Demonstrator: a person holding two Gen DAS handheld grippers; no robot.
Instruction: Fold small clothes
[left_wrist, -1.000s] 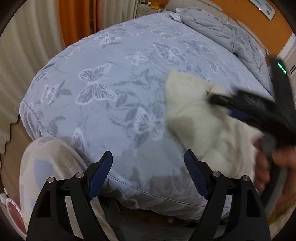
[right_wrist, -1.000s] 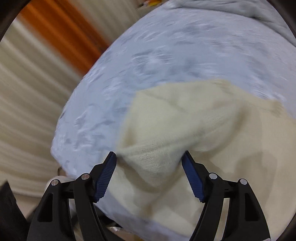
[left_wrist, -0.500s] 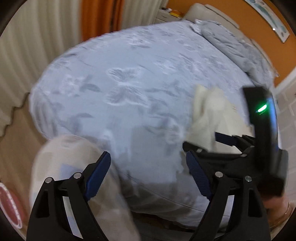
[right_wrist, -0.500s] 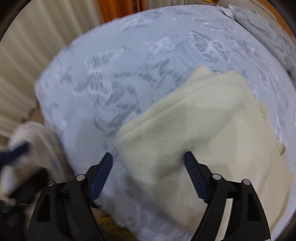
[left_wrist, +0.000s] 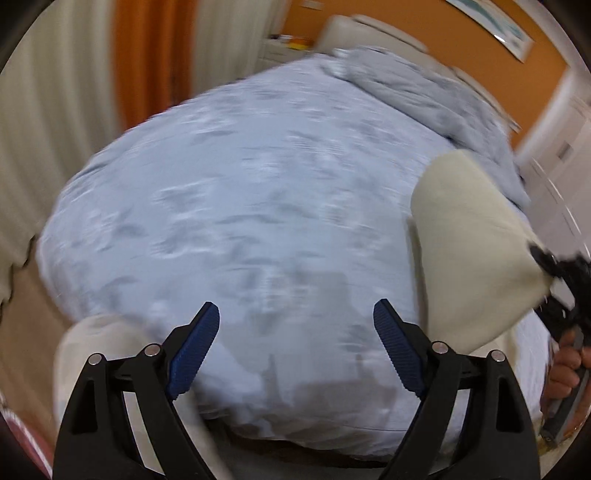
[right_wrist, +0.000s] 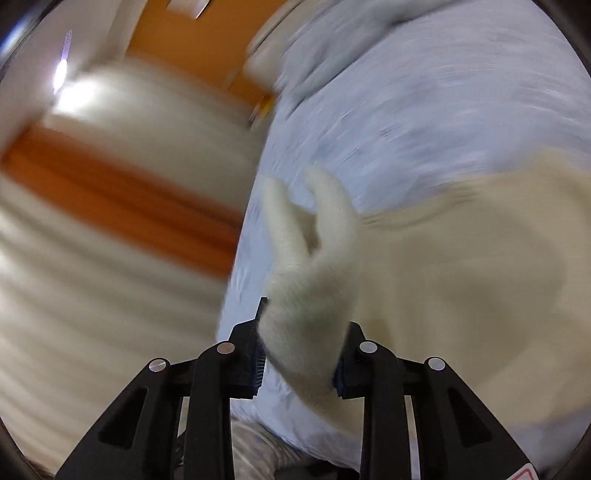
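Still pretty early in this one, I'd say. Closest in, the right gripper (right_wrist: 299, 343) is closing on a bunched corner of the cream knit (right_wrist: 461, 266), wool squeezed between its pads, and that corner is lifted off the bed (right_wrist: 443, 110) while the rest trails down onto the blue cover. The left gripper (left_wrist: 295, 350) is spreading wider with nothing in it, hovering over bare cover near the bed's edge. From that side the knit (left_wrist: 469, 240) hangs up at the right, off the other gripper (left_wrist: 554, 266). No tidy fold visible yet, so all the actual folding looks left to do. Everything's blurry though.
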